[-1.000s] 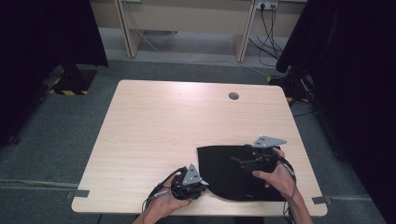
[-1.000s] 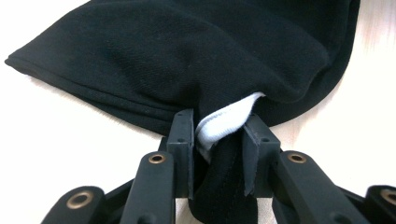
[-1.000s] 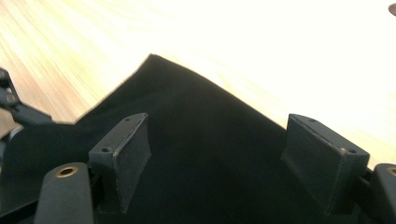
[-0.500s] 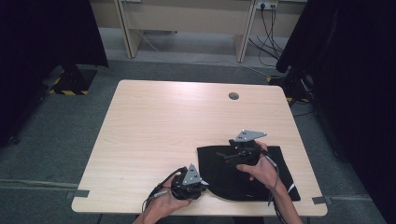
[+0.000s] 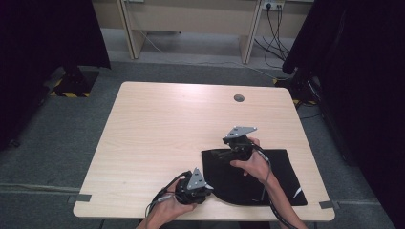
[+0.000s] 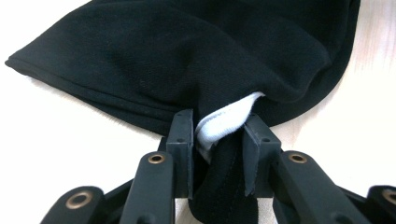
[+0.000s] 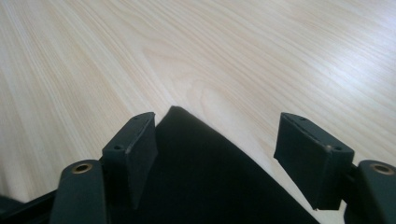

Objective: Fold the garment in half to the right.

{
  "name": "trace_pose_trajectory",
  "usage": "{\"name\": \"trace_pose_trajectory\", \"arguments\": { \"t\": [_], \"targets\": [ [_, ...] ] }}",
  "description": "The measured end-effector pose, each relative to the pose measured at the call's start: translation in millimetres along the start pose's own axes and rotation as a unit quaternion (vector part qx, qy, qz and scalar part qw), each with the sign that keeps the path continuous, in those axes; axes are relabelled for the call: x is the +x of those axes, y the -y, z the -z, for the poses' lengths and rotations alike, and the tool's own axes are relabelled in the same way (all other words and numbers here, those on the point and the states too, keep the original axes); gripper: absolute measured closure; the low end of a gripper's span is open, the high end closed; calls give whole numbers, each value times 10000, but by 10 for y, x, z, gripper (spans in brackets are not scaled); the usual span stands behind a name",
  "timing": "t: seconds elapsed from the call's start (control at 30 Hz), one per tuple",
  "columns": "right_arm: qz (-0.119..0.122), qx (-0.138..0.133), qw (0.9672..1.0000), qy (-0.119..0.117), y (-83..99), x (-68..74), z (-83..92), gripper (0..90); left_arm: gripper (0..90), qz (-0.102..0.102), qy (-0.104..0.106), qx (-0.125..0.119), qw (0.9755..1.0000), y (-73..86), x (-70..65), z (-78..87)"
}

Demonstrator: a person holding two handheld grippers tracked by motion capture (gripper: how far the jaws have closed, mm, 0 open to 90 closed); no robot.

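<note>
Left tool [image 6: 217, 140] clamps the black cloth [image 6: 187, 60]; right tool [image 7: 224, 149], closing, hides a corner.

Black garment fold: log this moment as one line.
left gripper: shut on black garment | right gripper: open, jaws just closing, over garment corner | table: light wood

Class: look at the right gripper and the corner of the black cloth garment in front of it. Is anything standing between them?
Nothing visible does. The right gripper stands open with the corner of the black cloth garment lying between its jaws on the light wooden table; its jaws have just been closing. The left gripper grips another fold.
</note>
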State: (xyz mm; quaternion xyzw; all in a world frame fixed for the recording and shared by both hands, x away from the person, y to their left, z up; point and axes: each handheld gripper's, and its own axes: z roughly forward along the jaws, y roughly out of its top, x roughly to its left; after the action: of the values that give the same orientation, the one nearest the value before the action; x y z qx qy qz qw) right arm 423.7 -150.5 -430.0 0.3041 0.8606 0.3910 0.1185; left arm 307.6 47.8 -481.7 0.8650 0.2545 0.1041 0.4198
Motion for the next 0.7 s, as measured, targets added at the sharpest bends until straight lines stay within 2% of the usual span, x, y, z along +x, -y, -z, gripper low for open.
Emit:
{"name": "trace_pose_trajectory", "arguments": {
  "t": [0.17,0.23,0.33,0.4,0.57,0.6,0.7],
  "targets": [
    [90,36,9999,-96,-90,50,-127,325,675,-84,-43,-29,10000,-5,11,3],
    [141,175,9997,-126,-106,70,-227,346,675,-34,-59,4,10000,-2,-1,4],
    [119,227,9996,-151,-106,69,-299,358,675,-20,7,-10,10000,-2,2,0],
    [75,305,9992,-249,-94,75,-403,363,673,-25,5,-10,10000,-2,0,0],
    [40,374,9989,-286,-88,81,-507,383,671,-23,7,-17,10000,-2,1,-2],
    [92,412,9987,-295,-88,87,-549,404,671,-111,-44,-36,9999,-8,13,1],
    [128,461,9984,-299,-80,95,-585,427,671,-47,-22,-29,10000,-4,11,0]
  ]
}}
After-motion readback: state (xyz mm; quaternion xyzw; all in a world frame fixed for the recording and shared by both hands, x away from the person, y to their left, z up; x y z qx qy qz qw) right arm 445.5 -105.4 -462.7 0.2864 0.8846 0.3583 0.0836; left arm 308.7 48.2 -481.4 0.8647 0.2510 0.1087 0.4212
